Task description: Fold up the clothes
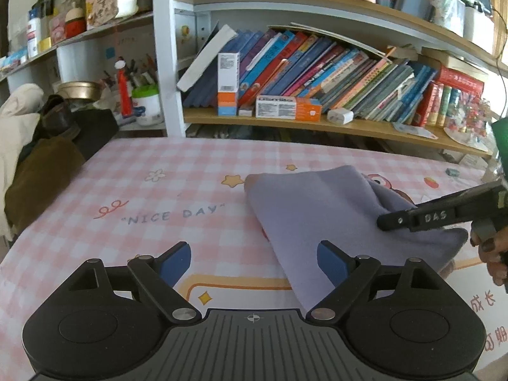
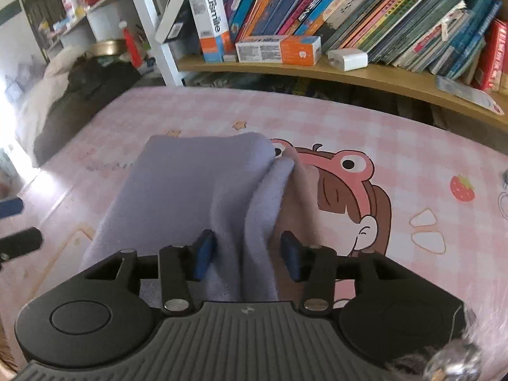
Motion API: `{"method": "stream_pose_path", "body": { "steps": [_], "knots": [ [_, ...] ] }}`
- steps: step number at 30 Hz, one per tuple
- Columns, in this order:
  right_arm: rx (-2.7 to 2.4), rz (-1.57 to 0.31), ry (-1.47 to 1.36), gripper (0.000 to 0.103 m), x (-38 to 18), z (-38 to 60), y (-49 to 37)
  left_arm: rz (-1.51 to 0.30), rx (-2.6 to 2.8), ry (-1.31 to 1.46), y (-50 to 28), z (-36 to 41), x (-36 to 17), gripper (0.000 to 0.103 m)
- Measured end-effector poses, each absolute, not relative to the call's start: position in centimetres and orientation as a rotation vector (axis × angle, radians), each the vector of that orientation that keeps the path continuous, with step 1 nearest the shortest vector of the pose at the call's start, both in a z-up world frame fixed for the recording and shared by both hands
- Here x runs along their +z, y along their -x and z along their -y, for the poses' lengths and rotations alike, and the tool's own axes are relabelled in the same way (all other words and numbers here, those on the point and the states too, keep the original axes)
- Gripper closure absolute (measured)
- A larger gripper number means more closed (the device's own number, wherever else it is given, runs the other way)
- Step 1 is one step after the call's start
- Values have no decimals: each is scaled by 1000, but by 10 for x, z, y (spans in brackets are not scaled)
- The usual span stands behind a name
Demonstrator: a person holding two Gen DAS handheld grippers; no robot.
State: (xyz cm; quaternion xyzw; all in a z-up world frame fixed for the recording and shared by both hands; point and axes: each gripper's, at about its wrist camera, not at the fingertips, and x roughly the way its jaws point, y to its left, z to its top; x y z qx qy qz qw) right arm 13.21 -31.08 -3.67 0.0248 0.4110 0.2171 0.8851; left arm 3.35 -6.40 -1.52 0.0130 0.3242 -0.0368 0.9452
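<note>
A folded lavender cloth (image 1: 333, 209) lies on the pink checked tablecloth (image 1: 158, 222), right of centre in the left wrist view. My left gripper (image 1: 254, 263) hovers open at the cloth's near left edge; its right pad is over the edge and nothing sits between the pads. My right gripper (image 1: 390, 222) reaches in from the right, low over the cloth, held by a hand (image 1: 492, 254). In the right wrist view the right gripper (image 2: 248, 255) stands open, and a raised ridge of the cloth (image 2: 190, 190) runs between its blue pads (image 2: 204, 254).
A bookshelf (image 1: 317, 127) with leaning books and boxes runs along the far side of the table. Dark and beige clothes (image 1: 38, 158) are piled at the table's left end. The tablecloth (image 2: 412, 158) shows a cartoon print to the right of the cloth.
</note>
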Motion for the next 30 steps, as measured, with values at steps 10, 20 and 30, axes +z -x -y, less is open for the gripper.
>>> {"method": "stream_pose_path", "body": {
  "steps": [10,20,30],
  "knots": [
    [509,-764,-29,63,1,321,-85,-673,-129,-35,-39,77,-20,14],
    [423,-932,-71,103,-44,334,-92,-663,-177,-64,-39,97,-15,14],
    [435,-824,-140,41,-11,337,-97,-687,-157,-21,-45,92,-18,14]
  ]
}}
